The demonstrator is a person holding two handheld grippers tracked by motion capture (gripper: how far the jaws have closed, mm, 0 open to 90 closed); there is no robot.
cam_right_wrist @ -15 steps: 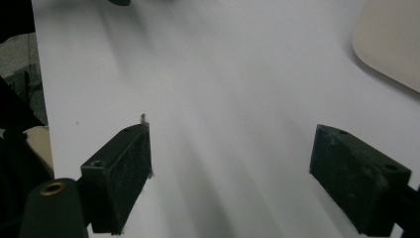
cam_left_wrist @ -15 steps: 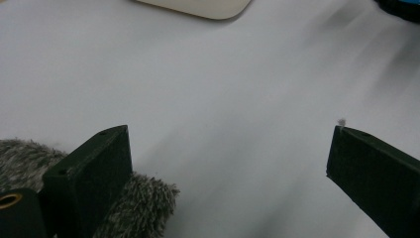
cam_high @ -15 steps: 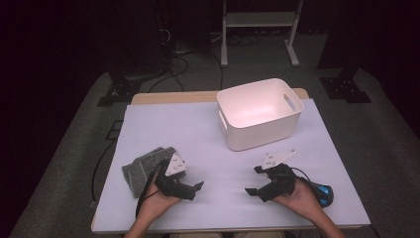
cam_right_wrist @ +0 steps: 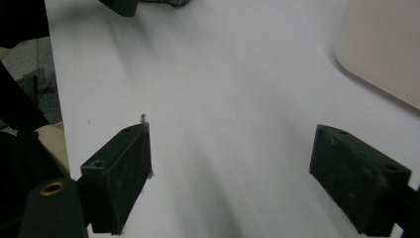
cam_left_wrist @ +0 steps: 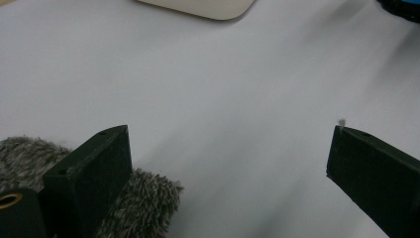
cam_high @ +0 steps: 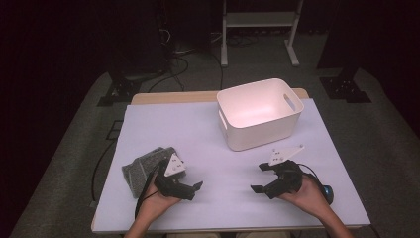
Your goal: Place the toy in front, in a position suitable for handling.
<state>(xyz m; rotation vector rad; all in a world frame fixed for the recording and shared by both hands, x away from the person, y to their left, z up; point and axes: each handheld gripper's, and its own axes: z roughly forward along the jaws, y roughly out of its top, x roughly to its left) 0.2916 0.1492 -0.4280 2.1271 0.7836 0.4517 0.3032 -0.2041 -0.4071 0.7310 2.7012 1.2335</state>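
Lying on the pale tablecloth (cam_high: pixel 198 134) near the table's front left corner, a grey fuzzy cloth (cam_high: pixel 143 168) is seen folded into a loose bundle. It is touched or very nearly touched by the left gripper (cam_high: pixel 190 189), whose body rests just in front of it; in the left gripper view the cloth's fur (cam_left_wrist: pixel 143 208) is seen pressed up beside the outer face of one black jaw, not between the two. The jaws of that gripper are spread wide, with only bare tablecloth between them. The gripper is held by the person's left hand (cam_high: pixel 156 203), which comes in from the bottom edge.

Well apart, on the right side of the table, the right gripper (cam_high: pixel 260 177) is held low over the tablecloth by the right hand (cam_high: pixel 309 196). Its jaws are likewise spread wide, and nothing is gripped between them.

Farther back, a white plastic bin (cam_high: pixel 247 136) with handle slots is set right of centre, clear of both grippers. A corner of it is caught in the right gripper view (cam_right_wrist: pixel 386 54).
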